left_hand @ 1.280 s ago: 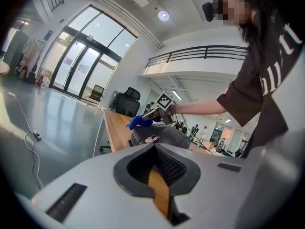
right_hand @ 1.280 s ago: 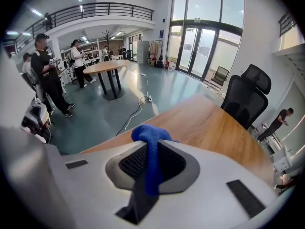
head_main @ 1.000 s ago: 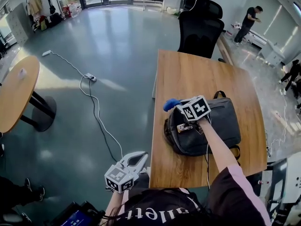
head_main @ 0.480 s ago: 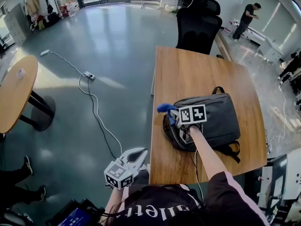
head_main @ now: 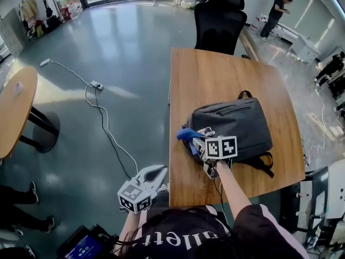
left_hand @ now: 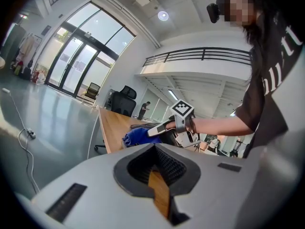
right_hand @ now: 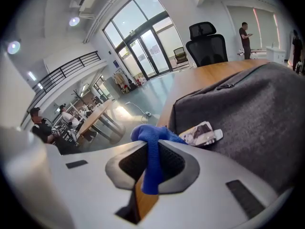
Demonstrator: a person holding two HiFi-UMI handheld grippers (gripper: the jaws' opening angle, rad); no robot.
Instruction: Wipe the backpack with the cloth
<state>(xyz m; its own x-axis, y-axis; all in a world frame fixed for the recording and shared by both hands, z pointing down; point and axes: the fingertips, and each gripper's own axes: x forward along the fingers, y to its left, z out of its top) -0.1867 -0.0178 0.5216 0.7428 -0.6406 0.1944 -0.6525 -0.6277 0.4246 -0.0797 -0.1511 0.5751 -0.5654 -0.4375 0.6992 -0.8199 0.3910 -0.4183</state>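
A dark grey backpack (head_main: 237,125) lies flat on the wooden table (head_main: 210,80). My right gripper (head_main: 197,137) is at the backpack's near-left corner, shut on a blue cloth (head_main: 188,134) that bunches out past its tips. In the right gripper view the blue cloth (right_hand: 152,144) hangs between the jaws, beside the backpack's grey fabric (right_hand: 252,113) and a small printed tag (right_hand: 202,133). My left gripper (head_main: 157,172) hangs off the table's near-left corner, jaws together and holding nothing. From it I see the right gripper (left_hand: 151,130) with the cloth (left_hand: 136,138).
A black office chair (head_main: 218,18) stands at the table's far end. A round wooden table (head_main: 16,109) is at the left. A cable with a power strip (head_main: 96,84) runs across the floor. A person (head_main: 274,15) stands far back right.
My right gripper has dragged the cloth along the backpack's left side, from the far corner toward me. The left gripper has stayed low by my side.
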